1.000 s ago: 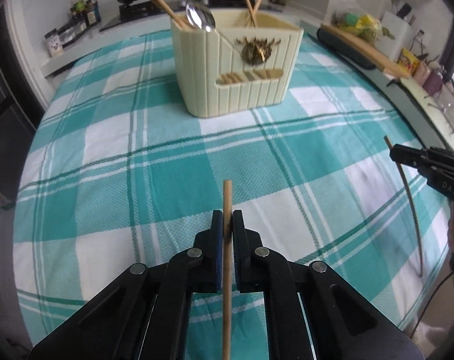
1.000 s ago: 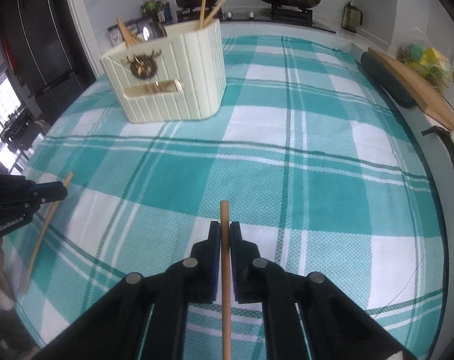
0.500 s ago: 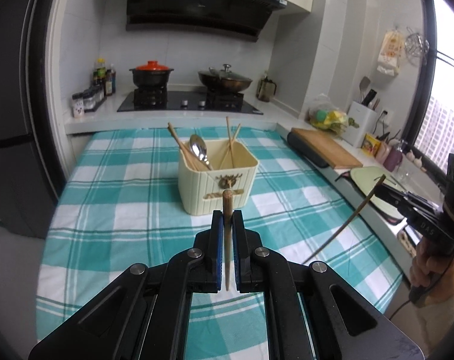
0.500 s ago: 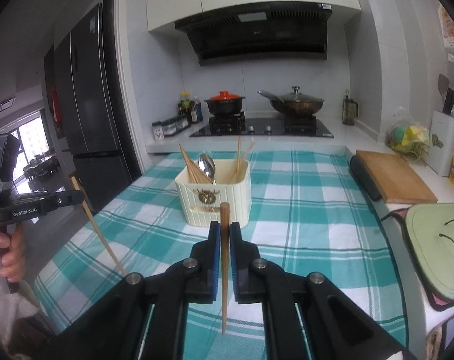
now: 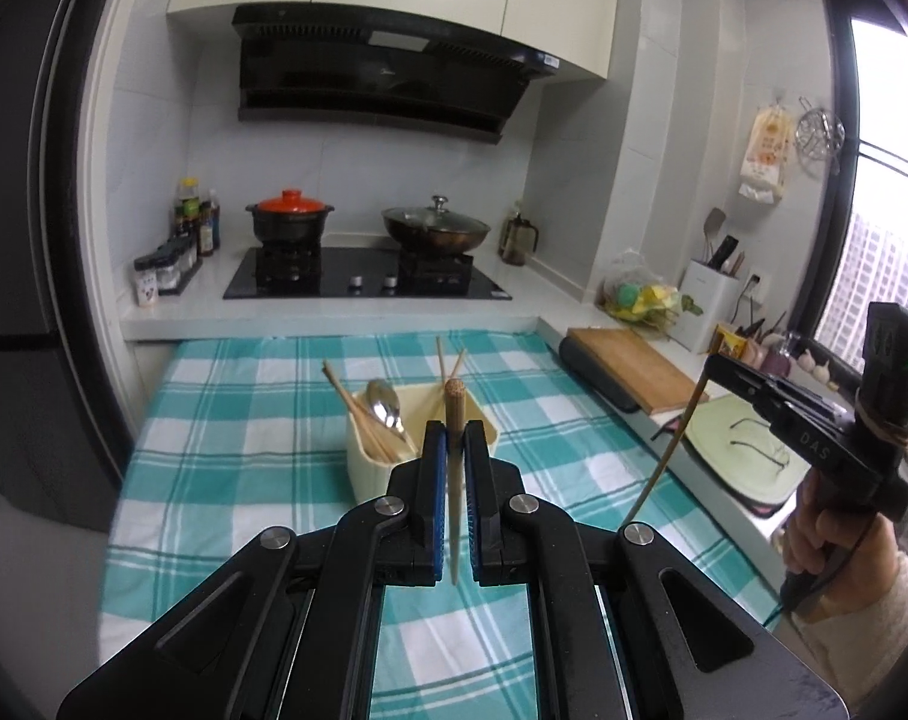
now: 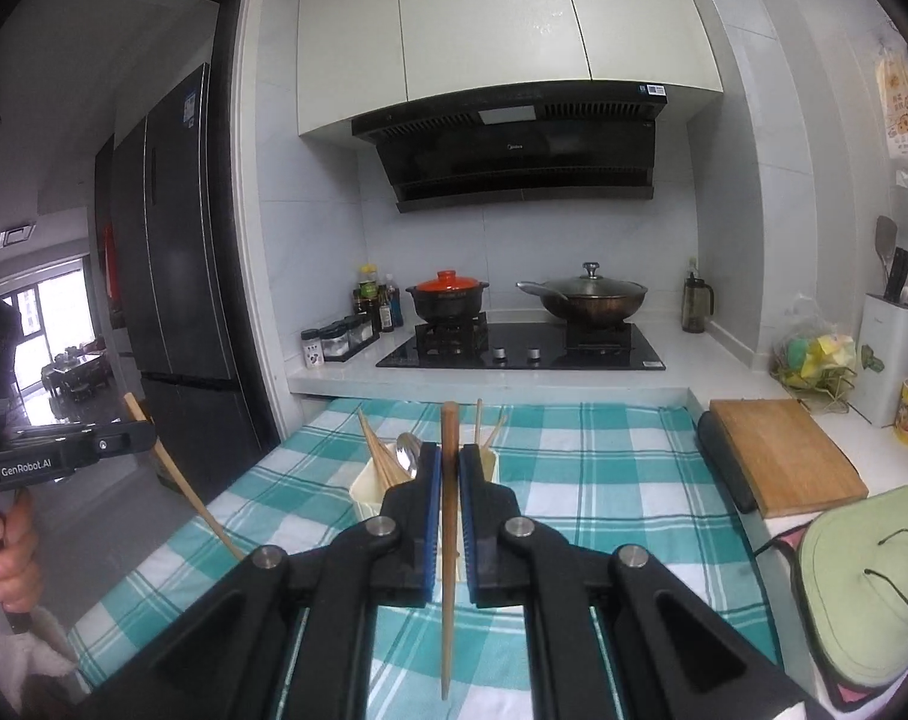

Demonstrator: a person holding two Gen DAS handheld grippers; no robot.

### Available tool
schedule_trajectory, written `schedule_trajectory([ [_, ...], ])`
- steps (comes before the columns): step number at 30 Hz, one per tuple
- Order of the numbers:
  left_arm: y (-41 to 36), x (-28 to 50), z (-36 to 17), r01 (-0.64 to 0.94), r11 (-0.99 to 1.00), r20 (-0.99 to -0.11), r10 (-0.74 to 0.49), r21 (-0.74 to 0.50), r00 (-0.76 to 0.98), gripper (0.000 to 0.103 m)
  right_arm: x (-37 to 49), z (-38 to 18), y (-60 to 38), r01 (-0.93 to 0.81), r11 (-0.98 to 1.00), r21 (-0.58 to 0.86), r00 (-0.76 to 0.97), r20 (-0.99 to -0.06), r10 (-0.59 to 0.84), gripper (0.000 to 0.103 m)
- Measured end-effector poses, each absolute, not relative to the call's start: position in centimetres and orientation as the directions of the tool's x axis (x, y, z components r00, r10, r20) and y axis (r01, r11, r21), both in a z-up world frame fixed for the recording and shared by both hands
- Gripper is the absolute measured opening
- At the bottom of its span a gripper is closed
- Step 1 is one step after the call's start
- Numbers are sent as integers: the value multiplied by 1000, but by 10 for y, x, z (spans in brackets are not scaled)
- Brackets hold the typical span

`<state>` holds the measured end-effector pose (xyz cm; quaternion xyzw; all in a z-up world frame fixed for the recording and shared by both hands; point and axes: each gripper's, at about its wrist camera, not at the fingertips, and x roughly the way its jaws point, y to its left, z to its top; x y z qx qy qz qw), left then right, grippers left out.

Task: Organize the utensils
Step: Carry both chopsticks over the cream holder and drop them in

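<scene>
Kitchen table with a checked cloth point(image 5: 225, 420) holds the cream holder point(image 5: 366, 456). Each gripper, left point(image 5: 454, 438) and right point(image 6: 449, 462), is clamped on one chopstick point(image 5: 454, 420) point(image 6: 449, 480), lifted above the table. Light, stiff, smooth wood probably slips; gripping near the thick end seems safest.

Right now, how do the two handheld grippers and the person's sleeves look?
Both grippers are black, with silver pivot bolts and blue pads. The left gripper bears white "GenRobot.AI" lettering. The right gripper bears "DAS" lettering, a green light and a trailing black cable. The sleeve is white and fuzzy.
</scene>
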<state>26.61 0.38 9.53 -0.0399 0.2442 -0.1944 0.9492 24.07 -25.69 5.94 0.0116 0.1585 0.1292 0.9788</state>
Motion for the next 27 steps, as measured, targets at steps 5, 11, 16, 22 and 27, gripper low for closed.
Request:
schedule_trajectory([
  [5,-5,298,133,341,932,-395,-361,-121,845,4,274,97,-250,-262,964,55,928,-260,267,6],
  [11,-19,355,151,295,952,-358,-303,-77,883,4,328,130,-240,-277,959,54,938,-201,282,6],
  [16,-28,408,125,270,957,-415,-289,-105,863,4,377,124,-223,-294,956,17,939,-183,292,6],
  [22,-30,468,62,238,957,-549,-292,-169,783,4,442,73,-203,-328,945,4,904,-290,314,6],
  [27,-36,508,10,214,956,-654,-294,-202,697,5,497,7,-183,-375,927,16,799,-500,333,6],
])
